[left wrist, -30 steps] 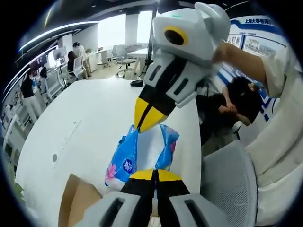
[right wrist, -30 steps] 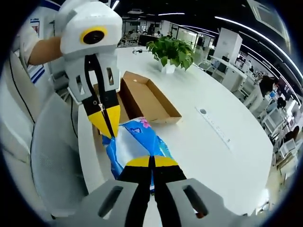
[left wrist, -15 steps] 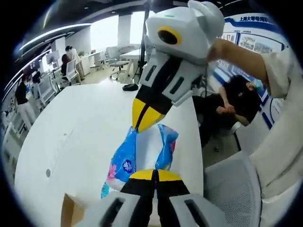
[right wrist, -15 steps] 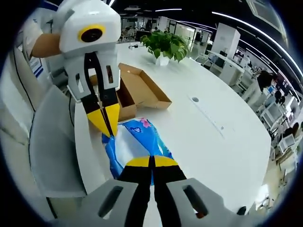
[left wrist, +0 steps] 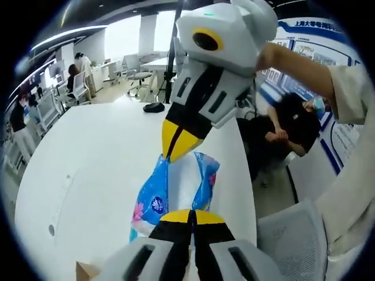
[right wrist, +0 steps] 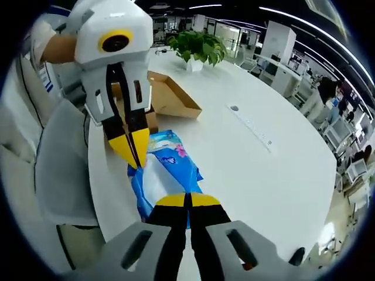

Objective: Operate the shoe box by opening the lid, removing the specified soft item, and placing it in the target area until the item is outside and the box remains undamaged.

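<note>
The left gripper (left wrist: 190, 214) was seen with its yellow-tipped jaws pressed together on the near end of the tissue pack (left wrist: 170, 190), and the right gripper (right wrist: 188, 199) was likewise clamped narrow on the opposite end, so that the pack was held between the two, its long axis running from one gripper straight to the other. In the left gripper view the right gripper (left wrist: 176, 139) was met nose to nose across the pack; in the right gripper view the left gripper (right wrist: 133, 149) was found at the far end. Neither could be judged the nearer. The pack was soft, crinkled blue plastic film with a pale panel and a pink flower print, sagging slightly above the smooth white table (right wrist: 246, 158). The shoe box (right wrist: 167, 93), of plain brown card with thin stiff walls, lay open beyond it, apart from the pack, near a potted plant (right wrist: 196, 47). A lowering onto bare table was judged to remain
</note>
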The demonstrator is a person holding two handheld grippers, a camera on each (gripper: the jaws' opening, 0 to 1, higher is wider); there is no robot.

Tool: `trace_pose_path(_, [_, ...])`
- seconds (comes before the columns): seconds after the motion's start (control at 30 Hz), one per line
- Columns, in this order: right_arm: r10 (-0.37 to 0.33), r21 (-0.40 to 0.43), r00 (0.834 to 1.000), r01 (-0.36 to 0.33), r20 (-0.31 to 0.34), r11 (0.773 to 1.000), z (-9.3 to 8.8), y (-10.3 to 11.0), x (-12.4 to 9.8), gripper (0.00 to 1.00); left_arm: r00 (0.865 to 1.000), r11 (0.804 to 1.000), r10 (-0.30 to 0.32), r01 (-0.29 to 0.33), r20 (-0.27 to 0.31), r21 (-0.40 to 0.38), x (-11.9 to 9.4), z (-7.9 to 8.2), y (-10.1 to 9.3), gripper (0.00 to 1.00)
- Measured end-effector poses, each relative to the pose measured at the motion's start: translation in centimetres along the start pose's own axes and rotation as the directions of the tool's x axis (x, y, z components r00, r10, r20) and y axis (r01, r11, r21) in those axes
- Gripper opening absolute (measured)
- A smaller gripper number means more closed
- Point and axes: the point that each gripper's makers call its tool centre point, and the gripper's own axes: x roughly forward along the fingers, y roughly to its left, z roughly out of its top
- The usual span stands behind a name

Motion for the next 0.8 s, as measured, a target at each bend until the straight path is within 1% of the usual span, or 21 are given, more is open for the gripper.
trace_pose_path(0.1, [0.014, 0.004, 1.000, -0.013, -0.015, 1.000, -1.0, -0.5, 0.1, 0.00, 1.000, 1.000, -0.010, 0.010, -0.006, 0.003, 0.9, 0.5, 0.2, 0.00])
trace_pose_path(0.43, [0.019, 0.003, 0.999, -0.019, -0.049, 1.000, -2.7, -2.7, 0.2, 0.00, 0.998, 0.999, -0.051, 0.051, -0.020, 0.013, 4.1, 1.9, 1.0, 0.00])
trace_pose_path(0.8, [0.012, 0.006, 0.997, -0.012, -0.083, 1.000, -4.3, -4.3, 0.3, 0.00, 0.997, 0.997, -0.075, 0.075, -0.030, 0.013, 6.4, 3.1, 2.4, 0.00])
